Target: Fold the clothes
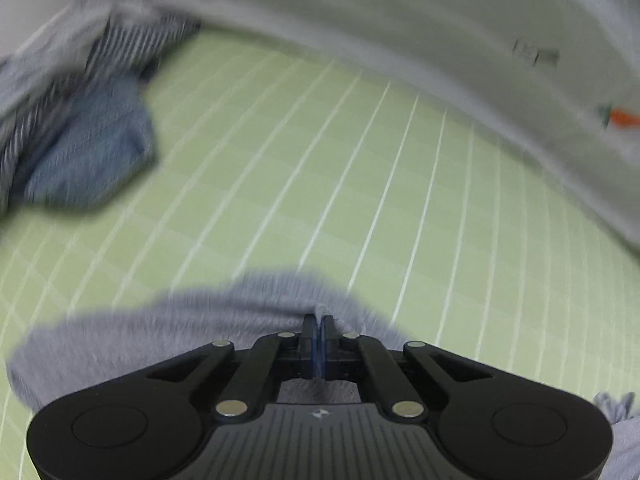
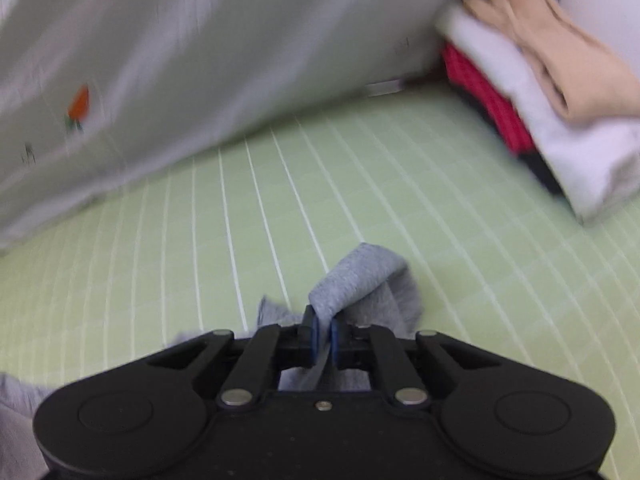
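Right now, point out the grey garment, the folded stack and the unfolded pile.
Grey garment (image 2: pixel 356 276): right wrist view, raised fold above the gripper.
Folded stack (image 2: pixel 560 80): right wrist view, beige top piece.
Unfolded pile (image 1: pixel 92 148): left wrist view, blue cloth in front.

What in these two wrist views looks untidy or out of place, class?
The heap of blue and striped clothes lies crumpled at the mat's far left, unlike the neat folded stack at far right.
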`<control>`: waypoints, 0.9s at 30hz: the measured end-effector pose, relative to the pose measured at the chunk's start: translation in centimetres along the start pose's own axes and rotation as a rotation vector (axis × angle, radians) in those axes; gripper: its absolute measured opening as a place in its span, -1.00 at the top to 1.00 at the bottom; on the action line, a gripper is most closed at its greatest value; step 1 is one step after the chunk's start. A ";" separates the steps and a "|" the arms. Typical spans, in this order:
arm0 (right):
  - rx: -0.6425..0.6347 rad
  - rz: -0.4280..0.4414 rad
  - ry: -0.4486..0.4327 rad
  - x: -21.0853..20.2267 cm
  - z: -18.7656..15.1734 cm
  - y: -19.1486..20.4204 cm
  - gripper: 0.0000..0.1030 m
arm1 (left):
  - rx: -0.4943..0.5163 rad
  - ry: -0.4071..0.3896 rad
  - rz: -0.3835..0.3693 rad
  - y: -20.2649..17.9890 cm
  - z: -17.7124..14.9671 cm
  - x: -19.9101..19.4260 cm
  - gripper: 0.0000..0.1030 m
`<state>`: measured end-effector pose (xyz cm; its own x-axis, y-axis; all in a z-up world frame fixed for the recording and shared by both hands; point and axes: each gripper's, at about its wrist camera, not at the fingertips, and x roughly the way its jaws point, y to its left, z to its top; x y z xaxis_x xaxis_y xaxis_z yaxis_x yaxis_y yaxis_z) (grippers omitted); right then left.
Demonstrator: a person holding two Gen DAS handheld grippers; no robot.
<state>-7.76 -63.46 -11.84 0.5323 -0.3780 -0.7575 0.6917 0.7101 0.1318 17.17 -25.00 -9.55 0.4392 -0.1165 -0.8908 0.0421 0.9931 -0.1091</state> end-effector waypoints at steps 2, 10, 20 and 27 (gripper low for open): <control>0.002 0.014 -0.081 -0.7 2.2 0.4 0.88 | -0.010 -0.075 -0.029 -0.6 2.2 -1.5 0.98; -0.010 0.001 -0.406 -8.0 7.5 0.5 0.88 | 0.005 -0.353 -0.180 -2.7 4.7 -11.9 0.97; 0.003 -0.100 -0.034 -5.5 -2.4 -3.6 -0.07 | 0.017 -0.023 -0.045 -0.3 -6.1 -7.9 0.59; -0.028 -0.105 -0.047 -4.7 -2.2 -2.3 -0.53 | 0.110 -0.053 -0.033 -2.6 -4.5 -6.9 -0.20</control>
<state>-12.89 -62.01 -10.02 0.4806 -0.4783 -0.7350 0.7314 0.6810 0.0352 9.96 -26.85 -5.07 0.4830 -0.1515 -0.8624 0.1546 0.9842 -0.0863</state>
